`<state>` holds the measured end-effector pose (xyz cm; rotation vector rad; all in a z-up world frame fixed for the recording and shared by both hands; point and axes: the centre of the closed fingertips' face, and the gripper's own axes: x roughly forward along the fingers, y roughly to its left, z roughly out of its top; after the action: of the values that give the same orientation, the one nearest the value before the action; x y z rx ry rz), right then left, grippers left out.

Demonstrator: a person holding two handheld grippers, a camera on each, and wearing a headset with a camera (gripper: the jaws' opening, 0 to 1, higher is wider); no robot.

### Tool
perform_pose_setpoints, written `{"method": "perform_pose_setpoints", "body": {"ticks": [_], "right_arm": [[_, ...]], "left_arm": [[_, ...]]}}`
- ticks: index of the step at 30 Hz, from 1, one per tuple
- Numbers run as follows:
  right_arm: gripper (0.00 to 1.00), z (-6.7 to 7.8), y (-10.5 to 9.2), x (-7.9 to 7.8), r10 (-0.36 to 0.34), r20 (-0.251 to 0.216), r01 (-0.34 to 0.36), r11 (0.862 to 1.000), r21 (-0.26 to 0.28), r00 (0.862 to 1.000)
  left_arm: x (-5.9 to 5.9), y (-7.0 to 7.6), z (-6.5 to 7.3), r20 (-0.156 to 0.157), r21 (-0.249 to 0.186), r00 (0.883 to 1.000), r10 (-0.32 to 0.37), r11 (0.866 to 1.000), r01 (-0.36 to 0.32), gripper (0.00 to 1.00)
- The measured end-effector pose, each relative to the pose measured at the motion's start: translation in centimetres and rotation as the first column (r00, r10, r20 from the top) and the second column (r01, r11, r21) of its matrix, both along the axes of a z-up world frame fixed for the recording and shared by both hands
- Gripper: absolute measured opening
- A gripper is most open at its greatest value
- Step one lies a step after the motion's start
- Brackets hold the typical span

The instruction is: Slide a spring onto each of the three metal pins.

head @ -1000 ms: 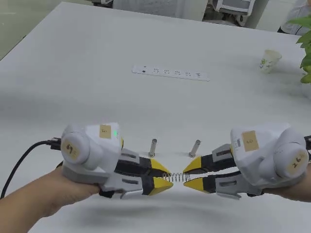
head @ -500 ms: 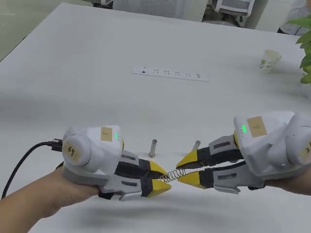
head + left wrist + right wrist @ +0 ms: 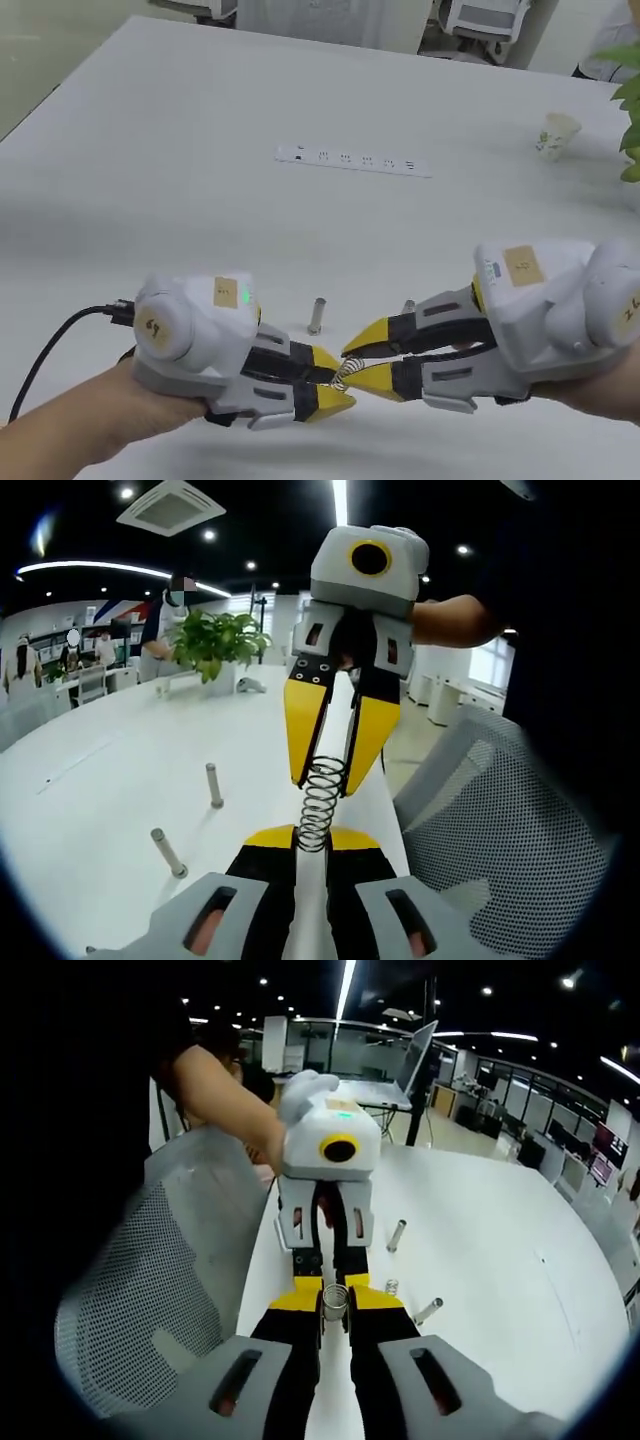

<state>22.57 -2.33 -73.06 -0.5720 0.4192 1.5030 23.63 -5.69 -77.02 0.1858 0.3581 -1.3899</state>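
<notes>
Over the white table (image 3: 200, 150), left gripper (image 3: 338, 385) and right gripper (image 3: 355, 368) are meeting tip to tip on one spring (image 3: 320, 805).
Left fingers are clenching one end of the spring and right fingers are pinching the other, facing head-on, probably passing it across or re-gripping it for a straighter hold before threading (a guess). One metal pin (image 3: 318, 315) is standing bare just beyond the fingertips. A second pin (image 3: 407, 305) is peeking out behind the right fingers, also bare. The spring is hanging between the opposed fingertips, off the table and bowing slightly. Threading is not yet started.
</notes>
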Motion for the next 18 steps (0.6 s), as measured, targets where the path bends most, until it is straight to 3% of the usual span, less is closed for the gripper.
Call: {"method": "perform_pose_setpoints", "body": {"ticks": [8, 18], "right_arm": [[0.07, 0.47, 0.82, 0.21, -0.014, 0.005, 0.014, 0.999, 0.048, 1.000], [0.07, 0.50, 0.73, 0.36, -0.027, 0.016, 0.027, 0.998, 0.049, 0.999]], "left_arm": [[0.21, -0.03, 0.40, -0.004, -0.012, 1.000, 0.011, 1.000, -0.011, 0.02], [0.32, 0.21, 0.29, -0.022, -0.009, 0.999, 0.026, 1.000, -0.027, 0.03]]}}
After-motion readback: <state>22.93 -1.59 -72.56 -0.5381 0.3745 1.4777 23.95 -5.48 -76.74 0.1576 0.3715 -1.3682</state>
